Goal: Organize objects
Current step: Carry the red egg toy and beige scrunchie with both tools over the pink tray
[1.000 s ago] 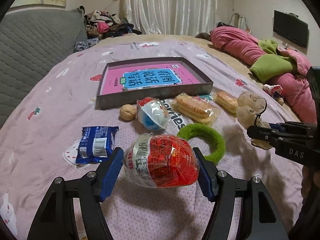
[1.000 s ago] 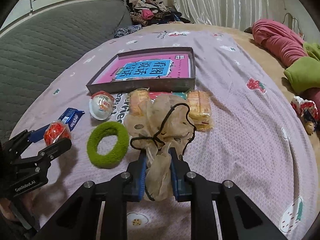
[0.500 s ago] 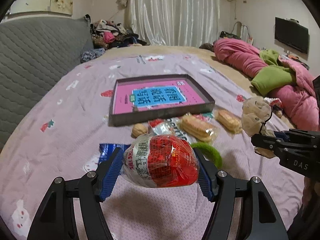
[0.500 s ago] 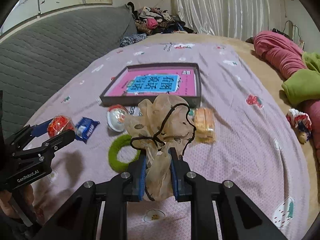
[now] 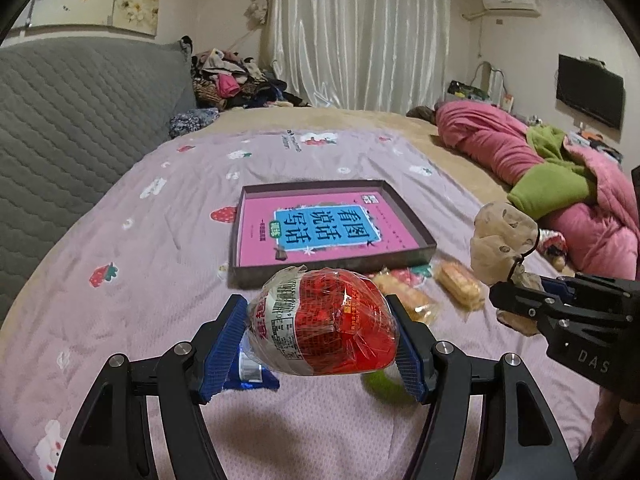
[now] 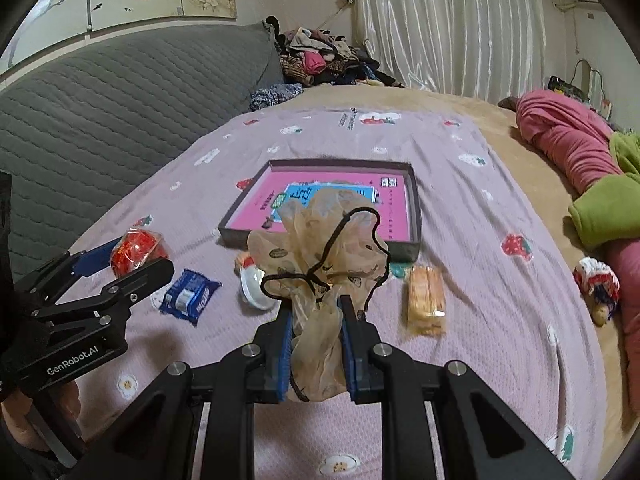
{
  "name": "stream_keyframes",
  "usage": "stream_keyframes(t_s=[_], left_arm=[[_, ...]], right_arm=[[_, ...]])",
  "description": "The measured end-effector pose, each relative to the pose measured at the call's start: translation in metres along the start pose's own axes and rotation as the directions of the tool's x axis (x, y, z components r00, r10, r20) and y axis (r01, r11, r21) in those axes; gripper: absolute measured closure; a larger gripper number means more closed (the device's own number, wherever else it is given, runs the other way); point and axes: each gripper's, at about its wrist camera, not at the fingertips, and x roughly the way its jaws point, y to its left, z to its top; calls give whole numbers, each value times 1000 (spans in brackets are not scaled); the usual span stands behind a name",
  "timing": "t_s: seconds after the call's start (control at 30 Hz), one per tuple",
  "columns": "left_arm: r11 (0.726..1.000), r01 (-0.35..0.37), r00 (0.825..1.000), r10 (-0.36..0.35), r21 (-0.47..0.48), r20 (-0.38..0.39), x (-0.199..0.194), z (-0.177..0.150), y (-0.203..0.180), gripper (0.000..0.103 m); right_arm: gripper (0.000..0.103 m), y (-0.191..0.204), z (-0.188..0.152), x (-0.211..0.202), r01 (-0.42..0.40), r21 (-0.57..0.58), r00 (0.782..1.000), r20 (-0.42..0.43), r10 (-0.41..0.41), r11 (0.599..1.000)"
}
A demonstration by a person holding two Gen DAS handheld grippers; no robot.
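In my left gripper [image 5: 320,340] the blue pads are pressed against both sides of the red snack packet [image 5: 324,322], jaws about half spread around its bulk, and the packet hangs clear of the bed. My right gripper [image 6: 316,344] is nearly shut, pinching the gathered neck of the beige drawstring pouch [image 6: 320,240], whose ruffled top and black cord flop forward over the jaws. Compared with a second ago, both loads have come up off the purple bedsheet [image 5: 140,280] together: the items that sat just under the fingers now lie lower and farther off, and the shallow box [image 5: 404,208] with the pink book inside has slid toward the centre of both views. Neither grip has changed while rising. Left on the sheet are the blue wrapped snack [image 6: 190,296], the orange biscuit packs [image 6: 426,300], a small round capsule toy [image 6: 254,290] half hidden behind the pouch, and a sliver of the green ring [image 5: 382,384] under the left fingers. I judge the pick-up finished and the carry toward the box beginning; the pouch is limp, so I would expect it to swing.
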Motion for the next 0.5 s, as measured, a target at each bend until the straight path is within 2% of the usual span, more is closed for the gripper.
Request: stream_keyframes(t_s=[0.37,0.5], left_arm=[[998,-55,998,55,-11,17,5,34,-2,33],[998,-53,998,53,-19,18,9,45,-4,33]], right_arm=[[82,1,26,-9,14,11,999,50,-14,1000],[82,-1,32,-10,24,-3,998,58,-23,1000]])
